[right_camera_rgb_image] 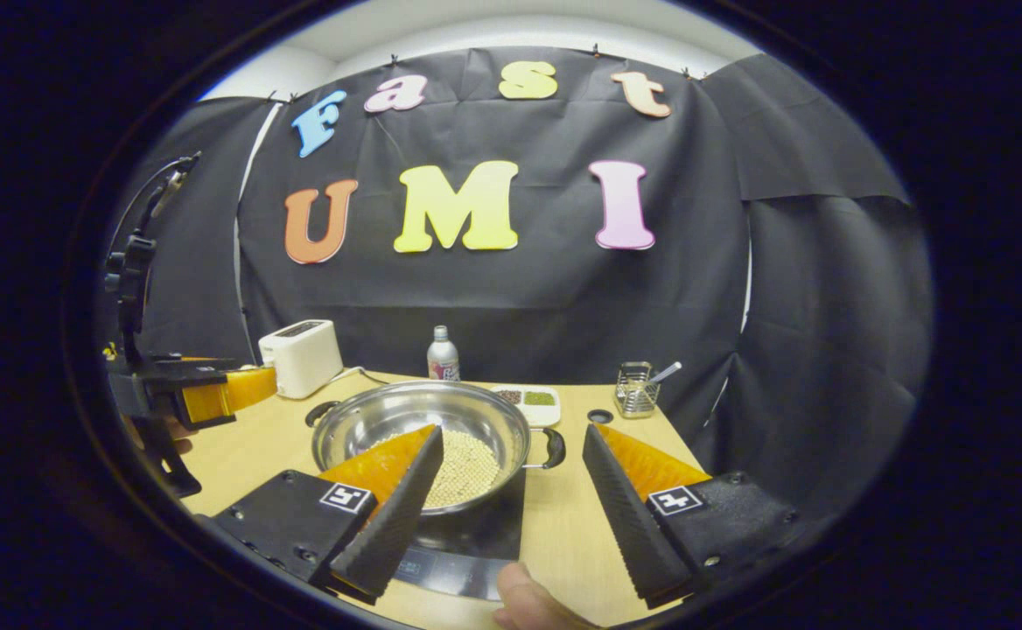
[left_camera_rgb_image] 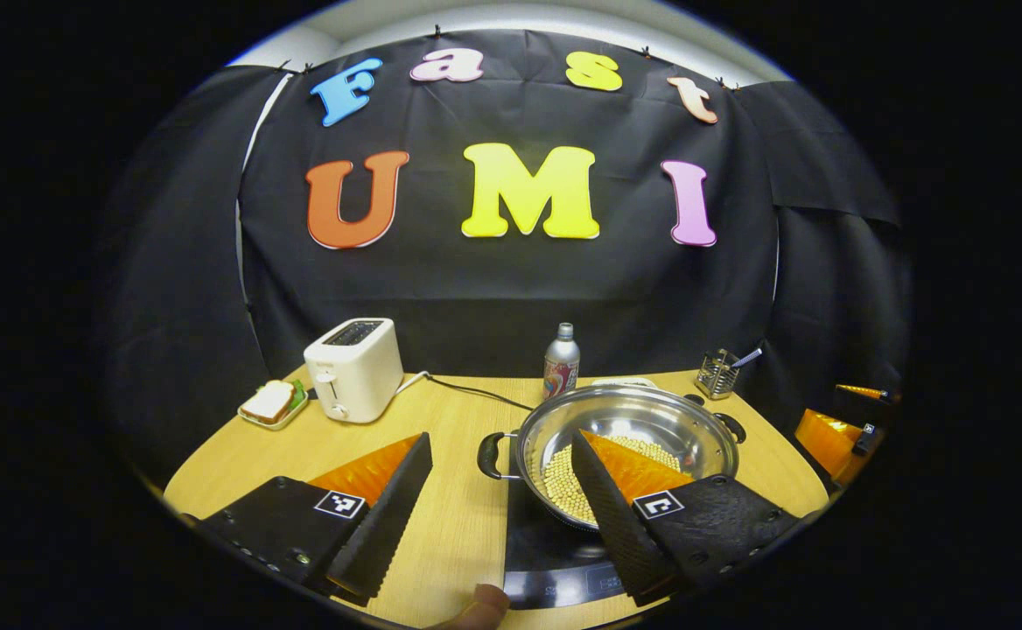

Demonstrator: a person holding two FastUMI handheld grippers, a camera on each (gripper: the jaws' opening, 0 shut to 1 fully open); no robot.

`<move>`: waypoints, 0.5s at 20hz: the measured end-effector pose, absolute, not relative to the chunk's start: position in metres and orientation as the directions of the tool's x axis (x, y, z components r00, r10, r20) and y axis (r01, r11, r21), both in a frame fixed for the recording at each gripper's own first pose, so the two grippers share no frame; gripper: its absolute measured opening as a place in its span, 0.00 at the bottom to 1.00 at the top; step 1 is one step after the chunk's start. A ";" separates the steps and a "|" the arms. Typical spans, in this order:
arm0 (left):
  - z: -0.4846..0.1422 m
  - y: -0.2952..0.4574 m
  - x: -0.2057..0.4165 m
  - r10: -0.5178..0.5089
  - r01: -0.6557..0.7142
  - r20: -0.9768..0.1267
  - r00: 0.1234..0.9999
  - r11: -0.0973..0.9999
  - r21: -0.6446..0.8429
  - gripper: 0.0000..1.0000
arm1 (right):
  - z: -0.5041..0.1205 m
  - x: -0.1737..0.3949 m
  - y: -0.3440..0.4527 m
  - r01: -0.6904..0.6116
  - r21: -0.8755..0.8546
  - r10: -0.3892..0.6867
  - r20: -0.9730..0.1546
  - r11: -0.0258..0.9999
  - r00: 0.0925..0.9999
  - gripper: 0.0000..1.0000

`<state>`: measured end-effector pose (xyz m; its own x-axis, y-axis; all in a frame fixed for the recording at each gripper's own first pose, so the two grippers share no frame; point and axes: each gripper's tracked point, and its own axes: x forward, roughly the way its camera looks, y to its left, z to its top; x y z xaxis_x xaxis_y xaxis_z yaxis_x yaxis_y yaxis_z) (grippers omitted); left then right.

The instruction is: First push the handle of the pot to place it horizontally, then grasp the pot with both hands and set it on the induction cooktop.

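Pot (left_camera_rgb_image: 625, 442) sits on the cooktop (left_camera_rgb_image: 555, 547), holding beans; judged rigid, slick, moderately heavy. Take hold at side handles (left_camera_rgb_image: 493, 455), 9 and 3 o'clock. Left tongs (left_camera_rgb_image: 500, 490) and right tongs (right_camera_rgb_image: 511, 490) both released, above desk (left_camera_rgb_image: 454, 516).

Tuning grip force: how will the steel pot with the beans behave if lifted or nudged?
The pot looks rigid polished metal, so probably slippery for fingers. Loose beans cover its bottom, so tilting would likely shift them. Its wide, shallow bowl on the cooktop seems unlikely to tip.
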<state>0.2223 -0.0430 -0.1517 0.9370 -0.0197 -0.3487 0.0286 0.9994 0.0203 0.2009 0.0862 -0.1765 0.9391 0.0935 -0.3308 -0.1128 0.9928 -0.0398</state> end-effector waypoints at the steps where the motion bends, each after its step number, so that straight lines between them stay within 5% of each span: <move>1: -0.143 -0.044 0.211 -0.015 0.022 -0.321 0.947 1.000 0.019 0.95 | -0.169 0.191 0.084 -0.105 -0.034 0.089 -0.313 0.994 0.945 1.00; 10: -0.062 -0.044 0.120 -0.004 0.011 -0.163 0.987 0.999 0.039 0.95 | -0.082 0.115 0.073 -0.074 -0.012 0.072 -0.147 0.997 0.987 1.00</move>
